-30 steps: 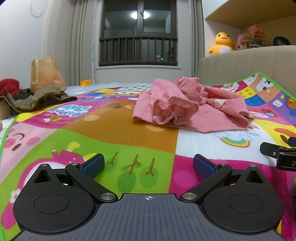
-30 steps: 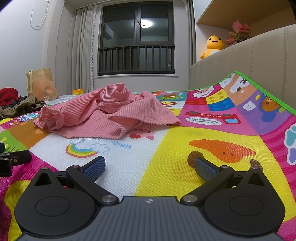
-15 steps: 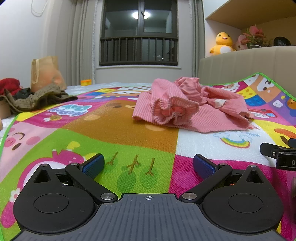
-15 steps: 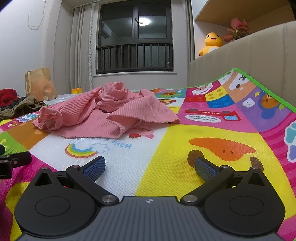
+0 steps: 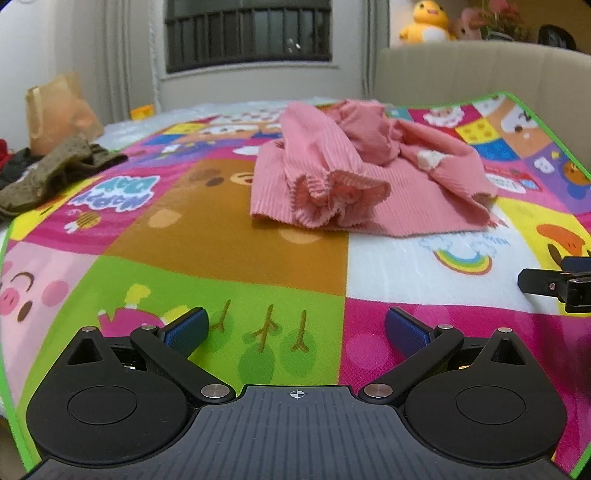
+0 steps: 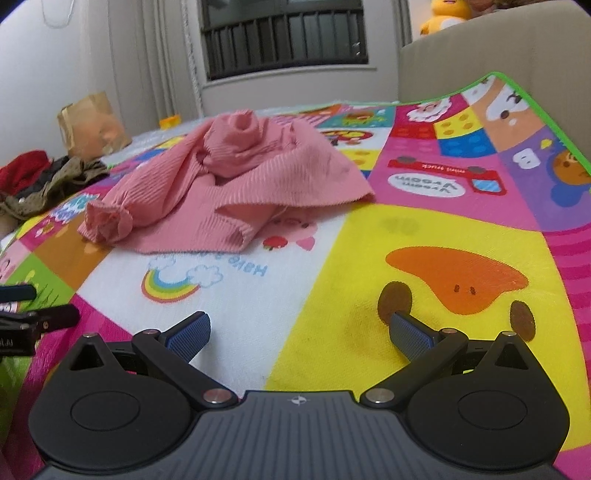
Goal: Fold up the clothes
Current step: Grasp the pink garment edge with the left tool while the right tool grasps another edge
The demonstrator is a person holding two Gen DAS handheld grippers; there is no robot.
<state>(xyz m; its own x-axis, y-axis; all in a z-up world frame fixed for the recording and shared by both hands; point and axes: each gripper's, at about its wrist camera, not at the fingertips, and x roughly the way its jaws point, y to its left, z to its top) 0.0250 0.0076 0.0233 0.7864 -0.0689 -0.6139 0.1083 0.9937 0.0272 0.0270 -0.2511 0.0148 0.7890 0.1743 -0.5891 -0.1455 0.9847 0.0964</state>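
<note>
Pink garment [image 5: 354, 184] lies crumpled in a heap on the play mat [image 5: 229, 236], mostly on the white rainbow square and the brown square beside it, one ruffled cuff facing my left camera. From my right camera the same garment [image 6: 229, 192] sits on the far side of the rainbow print, cuff end to the left.

My left gripper [image 5: 295, 328] has its fingers spread wide, nothing between them, over the green tree square, well short of the garment. My right gripper [image 6: 299, 332] is also spread wide and empty, over the yellow square beside the rainbow, also short of the garment. Each gripper's tip shows at the edge of the other's view.

Versus half a second ago: both cameras now look down on the mat from higher, so I see more of the garment's top and less of the window [image 6: 284, 33]. Both views are blurred. Garment has the same shape and spot on the mat; finger spread is unchanged.

Beyond the garment, at the mat's far left edge: a brown paper bag [image 5: 59, 110], an olive cloth pile [image 5: 48, 173], something red [image 6: 22, 173]. Beige headboard [image 5: 480, 70] behind the mat's far right corner, yellow plush toy [image 5: 424, 22] above it.
</note>
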